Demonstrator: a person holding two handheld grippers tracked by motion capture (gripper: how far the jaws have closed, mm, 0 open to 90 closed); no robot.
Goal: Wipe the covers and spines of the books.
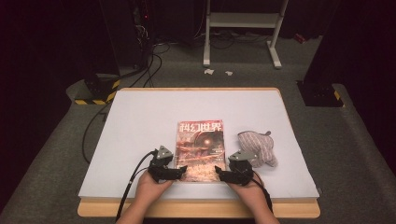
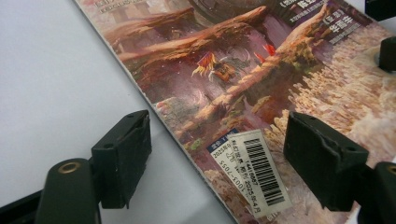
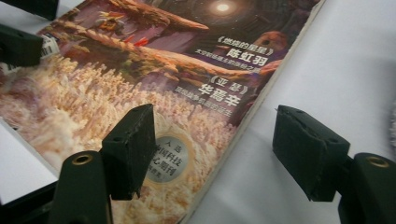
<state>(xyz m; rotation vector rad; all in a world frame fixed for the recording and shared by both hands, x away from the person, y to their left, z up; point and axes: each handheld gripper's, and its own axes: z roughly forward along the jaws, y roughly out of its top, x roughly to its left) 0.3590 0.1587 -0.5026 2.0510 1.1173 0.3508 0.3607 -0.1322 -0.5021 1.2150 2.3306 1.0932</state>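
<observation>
The magazine (image 1: 200, 150) lies flat on the table (image 1: 140, 116), long axis running away from the person; left gripper (image 1: 180, 171) and right gripper (image 1: 219, 172), both gaping wide and empty, straddle its near corners

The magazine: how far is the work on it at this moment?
Done: both grippers are at the magazine, the left gripper at its near left corner and the right gripper at its near right.

In hand: each stands open astride a side edge, not gripping.

Left: the magazine lies flat and closed, so closing and lifting probably remain.
</observation>
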